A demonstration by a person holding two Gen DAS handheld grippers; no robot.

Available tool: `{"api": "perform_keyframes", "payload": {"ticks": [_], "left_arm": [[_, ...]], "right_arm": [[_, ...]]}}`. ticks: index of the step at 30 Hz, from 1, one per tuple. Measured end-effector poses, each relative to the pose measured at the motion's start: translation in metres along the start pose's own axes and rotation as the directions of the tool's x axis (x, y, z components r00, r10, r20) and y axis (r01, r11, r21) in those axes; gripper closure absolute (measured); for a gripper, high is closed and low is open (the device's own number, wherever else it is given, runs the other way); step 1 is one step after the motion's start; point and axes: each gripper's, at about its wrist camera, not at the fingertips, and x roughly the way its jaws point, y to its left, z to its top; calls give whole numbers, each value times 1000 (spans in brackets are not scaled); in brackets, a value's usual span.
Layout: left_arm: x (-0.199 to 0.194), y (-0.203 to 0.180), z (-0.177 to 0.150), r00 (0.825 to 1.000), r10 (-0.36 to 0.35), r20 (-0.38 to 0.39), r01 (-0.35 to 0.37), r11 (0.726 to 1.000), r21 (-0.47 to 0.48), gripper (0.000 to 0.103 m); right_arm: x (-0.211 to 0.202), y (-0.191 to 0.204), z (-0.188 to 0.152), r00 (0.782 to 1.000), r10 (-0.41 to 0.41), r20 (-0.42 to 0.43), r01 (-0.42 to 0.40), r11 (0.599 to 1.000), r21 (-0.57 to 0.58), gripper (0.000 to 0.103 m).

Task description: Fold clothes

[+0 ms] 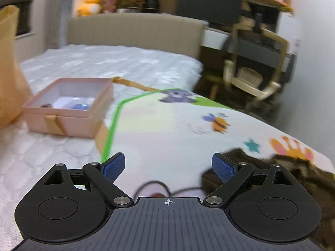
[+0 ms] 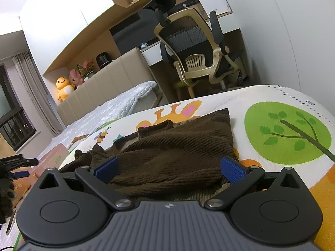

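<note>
Brown corduroy garment [image 2: 175, 152] crumpled mid-frame on cartoon-printed mat [image 2: 289, 113], spread over bed [image 1: 104, 62]. Right claw [image 2: 170, 168] gaped wide just above it, gripping nothing. Left claw [image 1: 168, 168] likewise wide, empty, garment at lower right. Pink box [image 1: 69, 106] at left.

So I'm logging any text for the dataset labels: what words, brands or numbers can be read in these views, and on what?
None can be read.
Cardboard box at the left edge of the right wrist view: green print, too small to read.
Play mat: small dark marks along its border, too small to read.
</note>
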Motion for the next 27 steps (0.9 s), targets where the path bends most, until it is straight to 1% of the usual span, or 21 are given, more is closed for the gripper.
{"api": "perform_keyframes", "payload": {"ticks": [2,5,6,7,8,9,14,16,17,18,19,20,21,22,24,27], "left_arm": [[-3,-14,-3,996,-85,-20,85,995,42,9],[0,-54,-10,984,-175,-37,178,977,115,9],[2,-69,-11,972,-231,-51,236,964,126,9],[5,-82,-12,952,-297,-70,303,946,114,9],[9,-95,-13,928,-362,-89,369,925,93,9],[15,-106,-17,916,-386,-108,395,914,88,9],[48,-160,-37,882,-424,-204,448,889,91,9],[66,-172,-43,888,-398,-228,424,902,77,12],[74,-176,-46,887,-395,-238,420,905,64,14],[81,-179,-48,885,-394,-248,420,905,59,19],[85,-183,-51,886,-387,-255,417,906,76,35],[87,-187,-54,889,-376,-260,412,906,99,47],[86,-187,-55,894,-368,-257,407,905,120,55],[83,-186,-55,898,-361,-250,402,905,139,69],[77,-182,-52,908,-351,-227,391,905,165,85],[66,-167,-43,933,-320,-164,348,919,185,86]], "right_arm": [[0,0,0,1000,0,-1,0,1000,0,0],[0,-1,0,1000,-1,-4,1,1000,0,0],[1,-1,-1,1000,-1,-4,1,1000,0,0],[1,-1,-1,1000,-2,-5,2,1000,0,0],[1,-1,-1,1000,-2,-6,2,1000,0,0],[1,-1,-1,1000,-2,-4,2,1000,1,0],[-2,-2,0,1000,0,11,0,1000,10,0],[-4,-2,1,1000,-1,23,0,1000,16,0],[-6,-3,1,999,-3,36,2,1000,22,0],[-8,-5,2,999,-10,53,8,1000,30,0],[-11,-6,2,997,-19,73,16,999,40,0],[-13,-9,3,996,-25,87,20,998,56,0],[-14,-13,5,995,-30,98,23,997,75,0],[-16,-16,6,993,-35,110,25,995,94,0],[-16,-21,7,992,-48,119,33,992,122,0],[-15,-23,7,991,-58,121,41,990,134,0]]}}
